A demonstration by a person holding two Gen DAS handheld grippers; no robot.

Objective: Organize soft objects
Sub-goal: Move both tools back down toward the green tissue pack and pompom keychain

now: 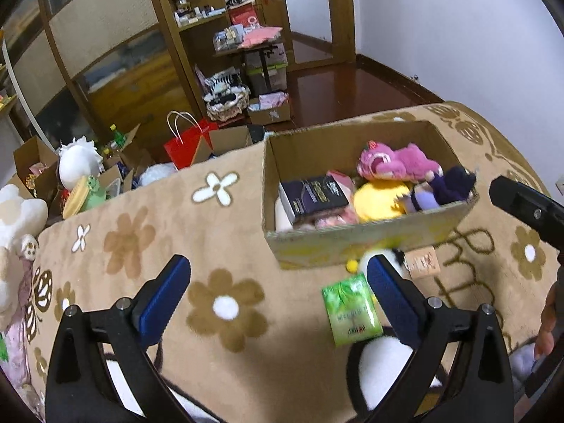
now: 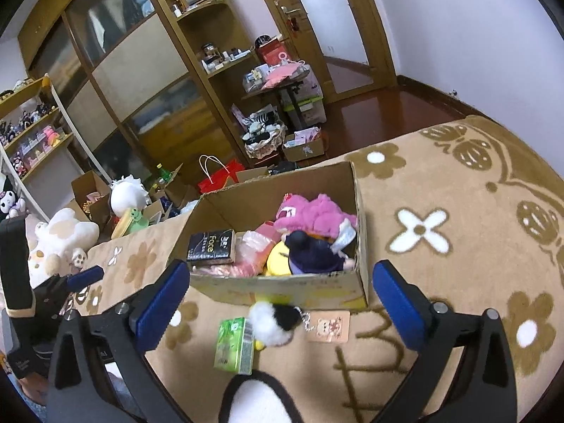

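Observation:
A cardboard box (image 1: 370,236) (image 2: 282,289) sits on the flowered blanket. In it lie a pink plush (image 1: 398,162) (image 2: 313,211), a yellow plush (image 1: 377,201), a dark purple plush (image 2: 313,253) and a dark tissue pack (image 2: 211,246). In front of the box lie a green tissue pack (image 1: 352,310) (image 2: 234,345), a small black-and-white plush keychain (image 2: 275,320) and a tan card (image 2: 329,326). My left gripper (image 1: 278,292) is open and empty above the blanket, left of the green pack. My right gripper (image 2: 282,303) is open and empty above the keychain. A large black-and-white plush (image 2: 253,402) lies below it.
The blanket (image 2: 458,211) ends at a wooden floor beyond the box. Off its left edge stand cardboard boxes, a red paper bag (image 1: 187,144), white and cream plush toys (image 2: 67,236) and wardrobe shelves. The right gripper's body shows at the left wrist view's right edge (image 1: 525,208).

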